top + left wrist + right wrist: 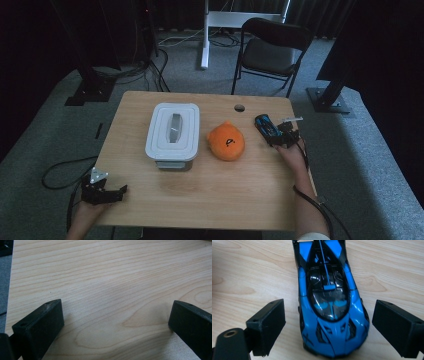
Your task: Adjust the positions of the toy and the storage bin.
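We found the right gripper (281, 136) with jaws apart on either side of the toy car (329, 305), which sat ungripped on the table (210, 195) near its right edge. The left gripper (107, 192) rested open. We judged gripping and lifting still outstanding.

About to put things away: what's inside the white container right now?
Can't tell. The white container has its lid on, hiding the contents. The blue toy car sits on the table between the open right tongs.
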Tool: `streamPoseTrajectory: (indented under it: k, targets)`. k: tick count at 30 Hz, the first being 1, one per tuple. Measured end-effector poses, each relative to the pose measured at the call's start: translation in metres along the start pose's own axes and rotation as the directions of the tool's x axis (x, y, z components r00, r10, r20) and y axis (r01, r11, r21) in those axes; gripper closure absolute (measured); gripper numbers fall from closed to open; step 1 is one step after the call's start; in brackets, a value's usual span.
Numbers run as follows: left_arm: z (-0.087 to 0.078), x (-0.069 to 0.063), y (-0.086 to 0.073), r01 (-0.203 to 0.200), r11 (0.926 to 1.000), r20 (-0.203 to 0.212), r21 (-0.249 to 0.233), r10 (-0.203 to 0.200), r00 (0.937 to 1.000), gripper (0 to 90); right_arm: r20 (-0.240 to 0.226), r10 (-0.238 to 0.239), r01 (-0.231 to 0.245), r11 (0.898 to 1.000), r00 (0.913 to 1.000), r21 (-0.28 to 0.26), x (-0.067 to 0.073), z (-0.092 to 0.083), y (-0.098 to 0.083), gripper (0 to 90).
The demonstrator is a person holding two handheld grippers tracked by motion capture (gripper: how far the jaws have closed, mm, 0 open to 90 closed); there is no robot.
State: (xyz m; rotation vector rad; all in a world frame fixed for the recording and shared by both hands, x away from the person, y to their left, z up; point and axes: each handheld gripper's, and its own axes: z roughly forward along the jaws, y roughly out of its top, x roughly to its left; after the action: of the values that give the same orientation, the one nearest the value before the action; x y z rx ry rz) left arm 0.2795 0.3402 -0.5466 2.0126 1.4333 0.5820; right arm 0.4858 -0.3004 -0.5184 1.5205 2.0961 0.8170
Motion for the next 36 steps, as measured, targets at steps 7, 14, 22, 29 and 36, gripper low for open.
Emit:
streamPoseTrajectory:
  k: [7, 14, 22, 29, 36]
  targets:
    - [0.000, 0.000, 0.000, 0.000, 1.0000, 0.000, 0.000, 0.000, 1.0000, 0.4, 0.009, -0.008, 0.008, 1.000, 0.9999, 0.030, -0.002, 0.016, 0.007, 10.7]
    - [0.000, 0.000, 0.000, 0.002, 1.0000, -0.002, 0.000, -0.002, 1.0000, 0.4, 0.004, 0.019, -0.019, 0.999, 0.9998, 0.050, -0.008, 0.022, 0.007, 10.8]
    - [0.000, 0.000, 0.000, 0.005, 1.0000, -0.003, 0.000, -0.005, 1.0000, 0.4, -0.009, 0.010, -0.009, 0.997, 0.9999, 0.076, -0.004, 0.027, 0.003, 15.6]
    - [0.000, 0.000, 0.000, 0.004, 1.0000, -0.003, 0.000, -0.004, 1.0000, 0.4, 0.001, 0.011, -0.011, 0.997, 0.9999, 0.073, -0.004, 0.024, 0.002, 21.6]
    - [0.000, 0.000, 0.000, 0.004, 1.0000, -0.003, 0.000, -0.004, 1.0000, 0.4, -0.004, 0.026, -0.026, 0.997, 0.9997, 0.077, -0.004, 0.019, -0.001, 22.3]
